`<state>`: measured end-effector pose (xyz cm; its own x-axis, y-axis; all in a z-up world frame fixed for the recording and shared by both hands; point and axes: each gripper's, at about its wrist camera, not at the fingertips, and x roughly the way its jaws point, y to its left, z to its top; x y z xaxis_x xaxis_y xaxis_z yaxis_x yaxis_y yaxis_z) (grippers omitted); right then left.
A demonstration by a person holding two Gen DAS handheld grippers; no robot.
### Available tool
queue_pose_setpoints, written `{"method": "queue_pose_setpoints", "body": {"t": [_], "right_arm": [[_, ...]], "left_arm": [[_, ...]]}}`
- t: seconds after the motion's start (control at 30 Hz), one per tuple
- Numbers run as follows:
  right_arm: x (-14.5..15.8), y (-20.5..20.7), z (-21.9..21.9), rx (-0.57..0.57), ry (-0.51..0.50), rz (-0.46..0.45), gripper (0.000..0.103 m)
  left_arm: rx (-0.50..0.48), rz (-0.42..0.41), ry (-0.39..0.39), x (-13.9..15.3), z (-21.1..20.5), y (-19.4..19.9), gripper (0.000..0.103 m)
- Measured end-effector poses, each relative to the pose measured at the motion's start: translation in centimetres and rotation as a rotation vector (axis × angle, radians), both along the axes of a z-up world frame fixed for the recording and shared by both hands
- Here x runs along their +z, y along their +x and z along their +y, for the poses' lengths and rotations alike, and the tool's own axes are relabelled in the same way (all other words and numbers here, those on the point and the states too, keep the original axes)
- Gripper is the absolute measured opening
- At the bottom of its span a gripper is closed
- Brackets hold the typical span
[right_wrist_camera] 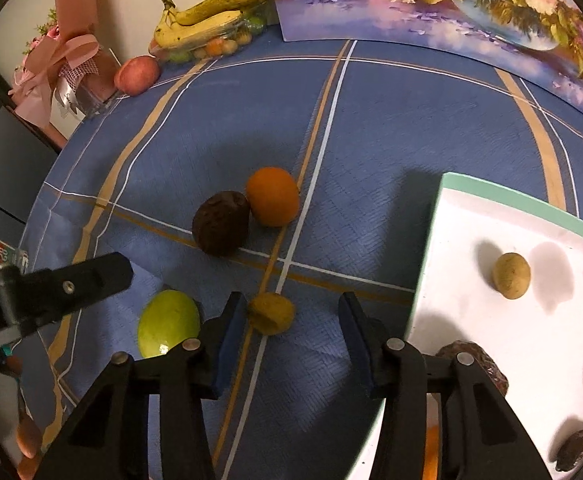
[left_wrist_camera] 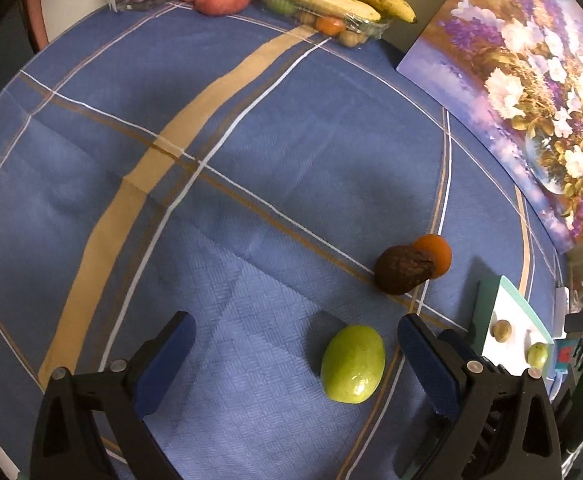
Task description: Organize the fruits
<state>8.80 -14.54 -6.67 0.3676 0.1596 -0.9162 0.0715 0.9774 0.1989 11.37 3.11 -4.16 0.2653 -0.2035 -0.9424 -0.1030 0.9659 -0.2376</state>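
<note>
In the left wrist view my left gripper [left_wrist_camera: 295, 328] stands open and wide over the blue cloth. A green fruit [left_wrist_camera: 353, 364] lies between its fingers, nearer the right one and touching neither. Beyond it a dark brown fruit [left_wrist_camera: 405, 270] leans on an orange [left_wrist_camera: 435, 256]. In the right wrist view my right gripper [right_wrist_camera: 291, 308] is open around a small yellow-brown fruit [right_wrist_camera: 271, 314]. The fruit sits against the left pad, with a gap to the right pad. The green fruit [right_wrist_camera: 167, 324] lies to the left, under a finger of my left gripper [right_wrist_camera: 91, 276].
A white tray with a green rim [right_wrist_camera: 491, 232] lies at the right and holds several small fruits. Bananas on a clear box [right_wrist_camera: 211, 16], an apple [right_wrist_camera: 137, 74], a pink bouquet [right_wrist_camera: 63, 64] and a flower painting [right_wrist_camera: 451, 0] line the far edge.
</note>
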Motion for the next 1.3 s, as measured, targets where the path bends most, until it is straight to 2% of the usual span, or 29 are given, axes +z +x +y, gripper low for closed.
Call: {"method": "queue_pose_setpoints", "body": {"t": [0.17, 0.23, 0.3, 0.47, 0.63, 0.73, 0.9, 1.13, 1.3], "right_arm": [[-0.3, 0.3, 0.7, 0.021, -0.004, 0.001, 0.039], [-0.2, 0.3, 0.9, 0.03, 0.002, -0.004, 0.03], [-0.1, 0.3, 1.0, 0.036, 0.011, -0.009, 0.027], [-0.1, 0.0, 0.8, 0.022, 0.018, -0.005, 0.027], [0.0, -0.7, 0.0, -0.008, 0.034, 0.006, 0.027], [0.2, -1.1, -0.4, -0.022, 0.045, 0.01, 0.027], [0.8, -2.0, -1.0, -0.039, 0.058, 0.001, 0.027], [1.9, -2.9, -1.8, -0.056, 0.087, -0.026, 0.027], [3.0, -3.5, -2.8, -0.072, 0.101, -0.055, 0.027]], "left_arm": [[-0.001, 0.015, -0.014, -0.3, -0.2, 0.0, 0.101], [-0.005, 0.023, -0.021, -0.4, -0.3, 0.0, 0.099], [-0.012, 0.031, -0.026, -0.6, -0.6, -0.2, 0.098], [-0.031, 0.059, -0.041, -1.2, -1.6, -0.2, 0.089], [-0.055, 0.083, -0.046, -1.9, -2.7, -0.3, 0.087], [-0.061, 0.098, -0.047, -2.2, -3.1, -0.4, 0.074], [-0.058, 0.097, -0.015, -2.3, -3.6, -0.4, 0.063], [-0.058, 0.11, -0.054, -2.4, -3.8, -0.3, 0.042], [-0.044, 0.11, -0.064, -2.2, -3.8, -0.3, 0.042]]}}
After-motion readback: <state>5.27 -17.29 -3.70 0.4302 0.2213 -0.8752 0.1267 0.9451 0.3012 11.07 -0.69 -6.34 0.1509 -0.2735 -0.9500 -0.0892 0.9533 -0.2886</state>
